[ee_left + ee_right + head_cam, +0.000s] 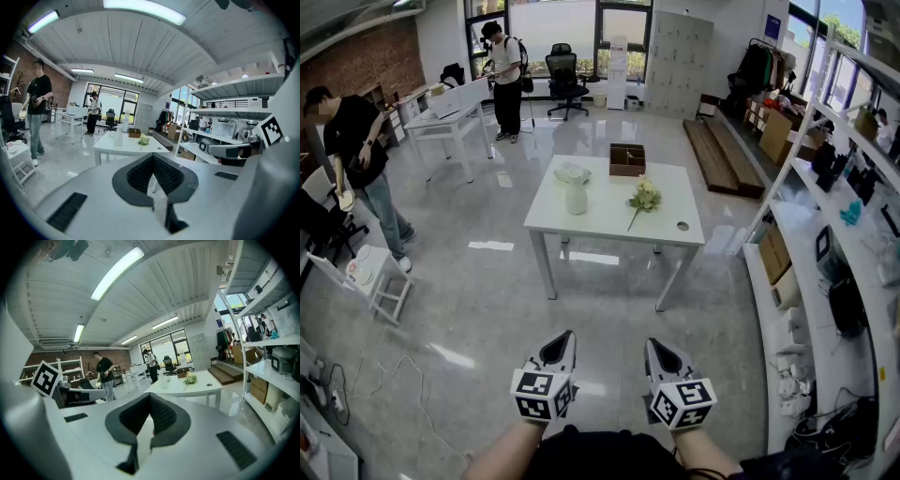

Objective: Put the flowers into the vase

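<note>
A white vase (575,195) stands on the white table (609,220) across the room. A bunch of pale flowers (644,197) lies on the tabletop to the vase's right. Both grippers are far from the table, low in the head view. My left gripper (559,347) and right gripper (660,352) are side by side, both shut and holding nothing. The left gripper view shows the closed jaws (153,157) with the vase (118,137) and flowers (144,139) small beyond them. The right gripper view shows the same: jaws (150,397), vase (163,383), flowers (190,378).
A brown box (627,159) sits on the table's far edge. One person (356,155) stands at the left by a small white stool (375,277), and another (506,75) is at the back. Shelving (825,253) lines the right side. Glossy floor lies between me and the table.
</note>
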Tool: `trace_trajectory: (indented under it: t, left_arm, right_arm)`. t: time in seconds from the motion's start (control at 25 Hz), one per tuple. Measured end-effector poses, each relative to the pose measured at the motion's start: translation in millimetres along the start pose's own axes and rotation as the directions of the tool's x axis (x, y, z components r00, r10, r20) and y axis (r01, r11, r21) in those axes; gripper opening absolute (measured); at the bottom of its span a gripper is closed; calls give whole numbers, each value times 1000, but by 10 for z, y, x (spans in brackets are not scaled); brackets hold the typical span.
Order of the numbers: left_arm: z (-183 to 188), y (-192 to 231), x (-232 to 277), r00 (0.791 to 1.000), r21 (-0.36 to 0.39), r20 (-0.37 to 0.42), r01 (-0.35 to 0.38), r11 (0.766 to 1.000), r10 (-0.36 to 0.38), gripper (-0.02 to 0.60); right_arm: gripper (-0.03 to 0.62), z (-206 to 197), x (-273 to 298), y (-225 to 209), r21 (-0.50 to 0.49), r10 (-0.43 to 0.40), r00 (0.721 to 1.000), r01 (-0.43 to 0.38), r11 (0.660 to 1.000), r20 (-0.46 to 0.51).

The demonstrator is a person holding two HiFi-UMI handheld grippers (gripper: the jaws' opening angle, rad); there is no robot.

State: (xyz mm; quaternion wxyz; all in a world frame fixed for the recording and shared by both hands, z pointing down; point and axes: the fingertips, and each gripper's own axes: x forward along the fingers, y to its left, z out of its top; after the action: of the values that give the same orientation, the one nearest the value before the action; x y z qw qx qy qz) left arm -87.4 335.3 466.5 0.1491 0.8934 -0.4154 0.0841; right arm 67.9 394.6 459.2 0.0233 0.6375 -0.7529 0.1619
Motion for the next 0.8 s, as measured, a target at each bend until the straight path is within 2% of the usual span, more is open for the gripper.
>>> trace_trajectory:
  t: [0.28, 0.48, 0.8]
  left_arm:
    - [-21, 73, 32, 1000, 7, -9, -5, 1000, 5, 6]
    - [-58, 123, 38, 1000, -8, -17, -1, 1000, 1, 6]
    - [-126, 239, 105, 999, -25, -35, 16, 1000, -16, 6]
  right_arm:
    - [3, -43, 76, 28, -3, -4, 1000, 4, 1000, -15]
    - [3, -39, 108, 49, 56, 12, 1000, -12, 998, -6]
    - [3, -150, 232, 66, 67, -8, 999, 10, 998, -33]
